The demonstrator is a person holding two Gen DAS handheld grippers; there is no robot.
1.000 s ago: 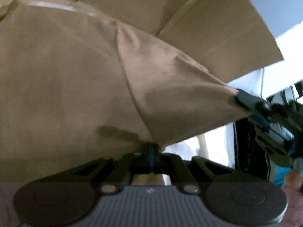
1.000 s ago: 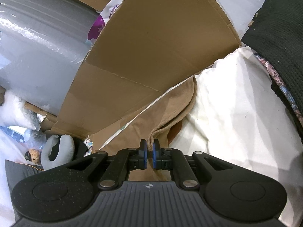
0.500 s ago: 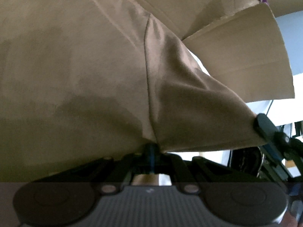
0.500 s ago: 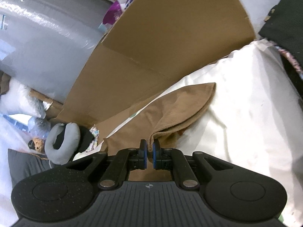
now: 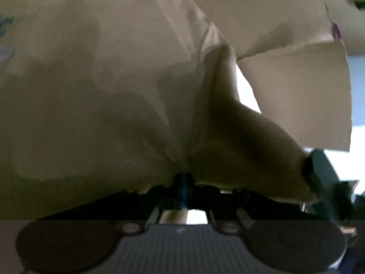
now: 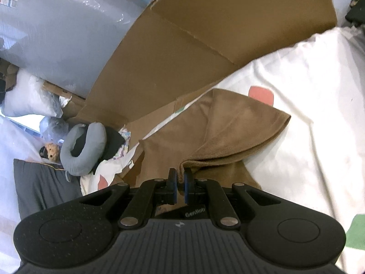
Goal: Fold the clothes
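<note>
The tan garment lies folded over itself on a white printed sheet — we see both grippers clamped on it: the right gripper pinches its near edge, the left gripper another edge. A cardboard box stands behind.

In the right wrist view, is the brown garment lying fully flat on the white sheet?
No, the brown garment is lifted at one edge, pinched in the right gripper.

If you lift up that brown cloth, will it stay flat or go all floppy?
Probably floppy: the brown cloth already droops and folds over itself where the right gripper pinches its edge. It looks soft and fairly light, hanging from a thin pinch. It likely won't slide much on the white sheet.
</note>
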